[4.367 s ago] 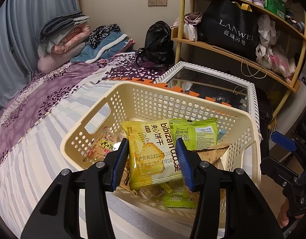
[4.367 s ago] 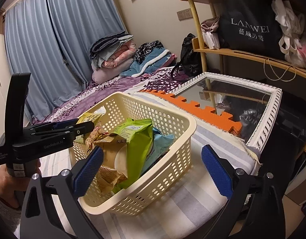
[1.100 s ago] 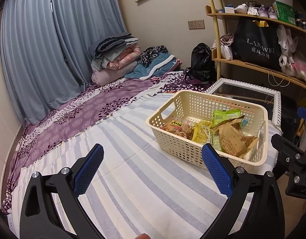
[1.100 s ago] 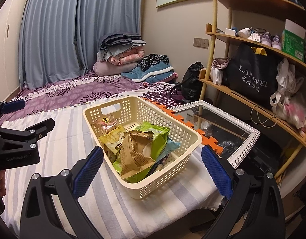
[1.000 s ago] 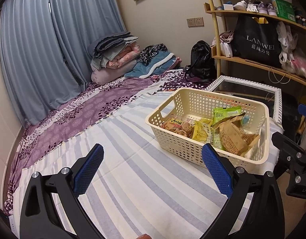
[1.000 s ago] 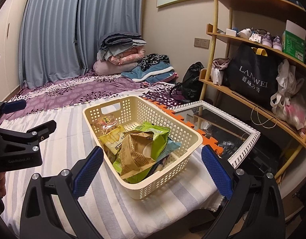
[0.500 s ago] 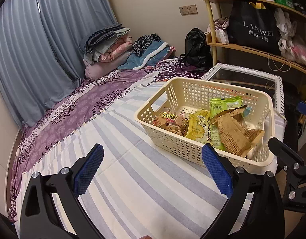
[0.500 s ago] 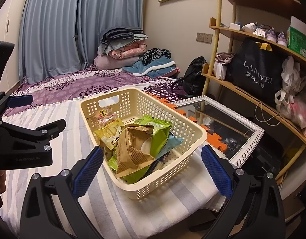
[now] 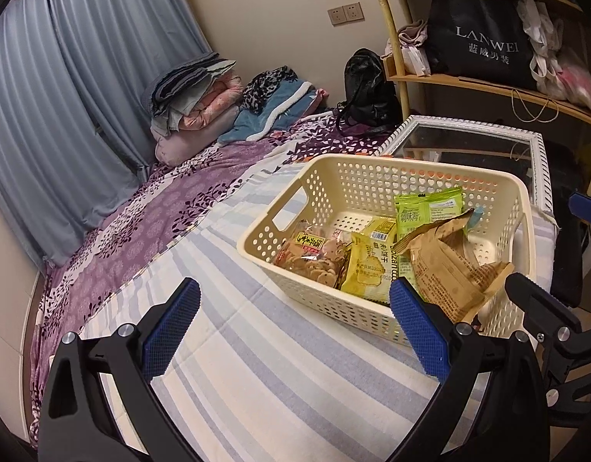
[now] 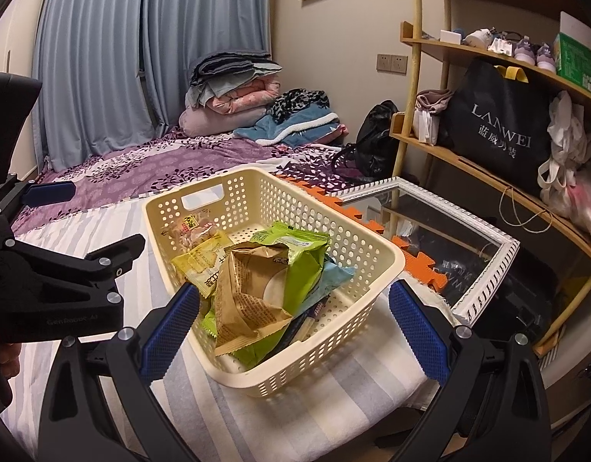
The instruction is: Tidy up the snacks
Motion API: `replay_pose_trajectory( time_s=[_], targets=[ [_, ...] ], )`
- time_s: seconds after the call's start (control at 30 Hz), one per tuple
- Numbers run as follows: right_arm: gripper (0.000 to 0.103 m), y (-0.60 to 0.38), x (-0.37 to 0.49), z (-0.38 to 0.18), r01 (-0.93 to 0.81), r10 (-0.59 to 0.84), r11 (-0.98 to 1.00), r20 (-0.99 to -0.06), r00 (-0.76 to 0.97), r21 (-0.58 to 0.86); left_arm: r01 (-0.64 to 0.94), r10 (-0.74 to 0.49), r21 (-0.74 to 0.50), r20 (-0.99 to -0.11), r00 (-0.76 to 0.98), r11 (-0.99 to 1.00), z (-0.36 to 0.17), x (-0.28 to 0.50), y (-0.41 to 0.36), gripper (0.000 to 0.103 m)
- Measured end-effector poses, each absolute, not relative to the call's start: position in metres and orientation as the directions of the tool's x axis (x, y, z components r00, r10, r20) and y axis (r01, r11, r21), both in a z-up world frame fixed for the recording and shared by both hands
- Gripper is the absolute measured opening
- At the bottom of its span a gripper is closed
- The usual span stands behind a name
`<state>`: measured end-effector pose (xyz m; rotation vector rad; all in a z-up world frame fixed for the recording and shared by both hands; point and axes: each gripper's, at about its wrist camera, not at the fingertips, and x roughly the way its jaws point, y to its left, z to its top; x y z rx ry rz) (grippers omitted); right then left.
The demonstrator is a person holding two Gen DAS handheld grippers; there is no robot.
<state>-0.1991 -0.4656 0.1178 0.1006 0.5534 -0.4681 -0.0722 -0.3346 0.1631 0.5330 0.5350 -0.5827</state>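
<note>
- Left wrist view: the left gripper [image 9: 291, 331] is seen at the bottom of the frame with its blue pads [image 9: 418, 331] spread wide apart and nothing held between them.
- The cream basket [image 9: 307, 292] is found right of centre, resting on the striped bedsheet [image 9: 256, 365] near the corner of the bed.
- Inside the basket, a clear pack of biscuits [image 9: 312, 260] is seen at the left, a yellow cracker packet [image 9: 368, 267] beside it, a green packet [image 9: 426, 208] behind, and a crumpled brown packet [image 9: 445, 273] at the right, leaning over the near rim.
- No loose snack is seen on the sheet in this view.
- Right wrist view: the right gripper [image 10: 293, 331] is shown at the bottom with its fingers likewise fully apart and empty; the basket [image 10: 334, 350] sits just beyond them in the centre.
- The brown packet [image 10: 245, 300] is seen lying on top of the green packet [image 10: 303, 265], with a pale blue packet [image 10: 335, 275] tucked beneath at the right.
- The left gripper's body appears at the left edge of this frame, beside the basket.
- The gathering is judged to be essentially complete, since every visible snack lies in the basket; at most, the protruding brown packet might be pressed down.
</note>
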Motion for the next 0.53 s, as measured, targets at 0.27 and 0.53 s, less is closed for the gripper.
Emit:
replay_pose_trajectory(
  time_s=[0.27,0.53],
  targets=[
    [0.098,-0.4706,-0.198,0.1141,0.458,-0.397,0.889,-0.539,0.743,-0.024,0.649,-0.39,0.327,-0.587,0.709,0.687,0.1637,-0.0766,-0.3441,0.1],
    [0.098,-0.4615,-0.1962,0.1155,0.446,-0.393,0.894,-0.539,0.745,-0.036,0.651,-0.386,0.296,-0.611,0.692,0.699,0.1612,-0.072,-0.3358,0.1]
  ],
)
